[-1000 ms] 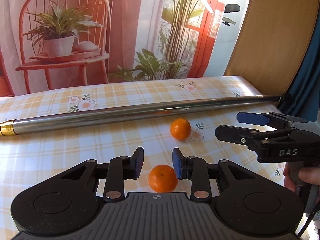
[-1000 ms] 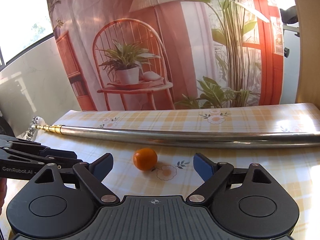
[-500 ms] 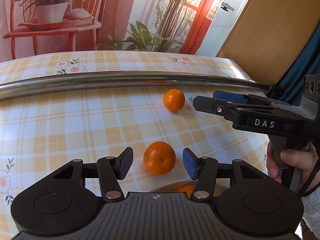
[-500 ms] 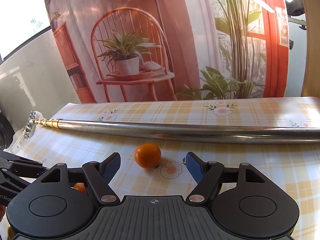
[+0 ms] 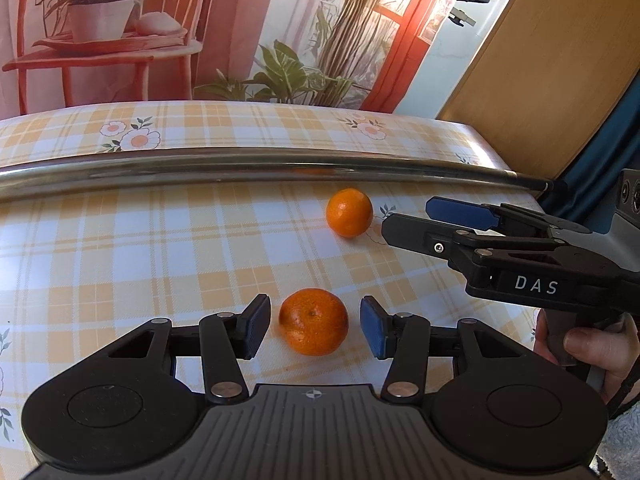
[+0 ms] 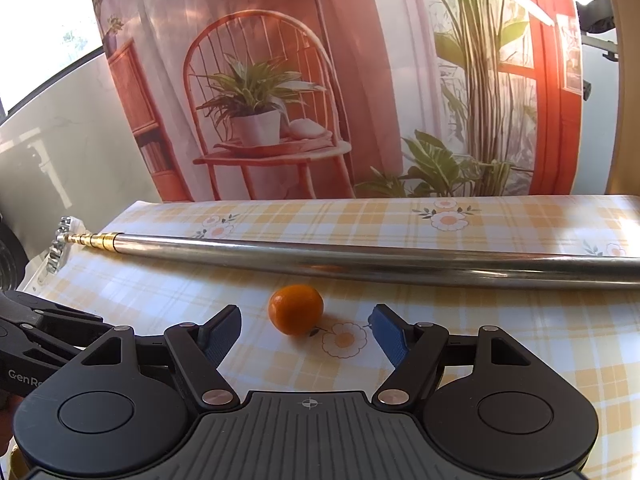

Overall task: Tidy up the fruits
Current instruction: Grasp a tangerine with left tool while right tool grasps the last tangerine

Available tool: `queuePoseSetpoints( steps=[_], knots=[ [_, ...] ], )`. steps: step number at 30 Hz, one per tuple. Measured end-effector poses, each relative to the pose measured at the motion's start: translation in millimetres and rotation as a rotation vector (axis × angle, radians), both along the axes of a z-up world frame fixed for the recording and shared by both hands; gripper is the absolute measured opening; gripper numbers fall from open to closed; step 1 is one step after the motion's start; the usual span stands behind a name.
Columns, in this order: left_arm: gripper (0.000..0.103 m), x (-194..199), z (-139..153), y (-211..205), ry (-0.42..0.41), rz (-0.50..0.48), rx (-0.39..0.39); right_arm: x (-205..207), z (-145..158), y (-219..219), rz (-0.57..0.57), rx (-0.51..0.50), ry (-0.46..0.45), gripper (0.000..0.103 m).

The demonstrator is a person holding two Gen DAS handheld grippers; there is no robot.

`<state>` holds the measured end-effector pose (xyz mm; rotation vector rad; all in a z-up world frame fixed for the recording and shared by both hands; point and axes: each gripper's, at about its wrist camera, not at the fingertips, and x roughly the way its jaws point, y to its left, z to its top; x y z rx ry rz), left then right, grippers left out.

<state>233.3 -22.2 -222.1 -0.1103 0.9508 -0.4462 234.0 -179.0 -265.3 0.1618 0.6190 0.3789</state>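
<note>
The near round orange mandarin (image 5: 313,321), stem dimple facing up, sits on the yellow-and-white plaid floral tablecloth (image 5: 120,248) right between your left gripper's (image 5: 313,327) blue pads (image 5: 256,326). Small gap on both sides, pads not touching the fruit, so your left tool is released with nothing in its grip.

The second round orange mandarin (image 5: 349,212) lies further out on the cloth, well apart from the first and near the long shiny metal pole (image 5: 240,168). In the right wrist view that same fruit (image 6: 295,309) is ahead of your right gripper (image 6: 306,330), slightly past the tips, left of centre and closer to the left blue pad (image 6: 222,330) than to the right one. It is beside a printed daisy, no contact with the pads. Right jaws are spread wide, also released and empty.

From the left wrist view your right tool comes in from the right side, black body lettered DAS, tips level with the far mandarin and just right of it. Your right hand (image 5: 588,344) wraps its handle.

The pole (image 6: 360,258) runs across the table behind both fruits, with its brass-coloured end at the left.
</note>
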Motion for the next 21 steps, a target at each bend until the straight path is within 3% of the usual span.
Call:
queuePoseSetpoints(
  steps=[2,4,8,11,14,17,21],
  knots=[
    [0.051,-0.4,-2.7,-2.5,0.012,-0.005,0.025,0.0,0.5,-0.1,0.002,-0.001,-0.001,0.069],
    [0.041,-1.3,-5.1,-2.6,0.016,-0.009,0.037,1.1,0.1,0.7,0.007,-0.006,-0.003,0.069],
    [0.04,-5.8,-2.8,3.1,-0.019,0.017,0.042,6.3,-1.9,4.9,0.011,-0.013,-0.005,0.068],
    [0.039,-14.3,6.8,10.6,-0.051,0.037,0.025,11.7,-3.1,11.4,0.028,-0.014,-0.025,0.06],
    [0.04,-29.0,17.5,18.1,-0.105,0.067,0.06,22.0,-6.3,19.2,0.037,-0.016,-0.023,0.055],
    [0.04,-46.8,28.4,33.8,-0.134,0.116,0.064,33.8,-12.7,27.8,0.041,-0.037,0.007,0.051],
    [0.04,-67.7,40.0,50.2,-0.157,0.14,0.054,42.0,-20.6,35.5,0.028,-0.048,0.06,0.036]
  ],
)
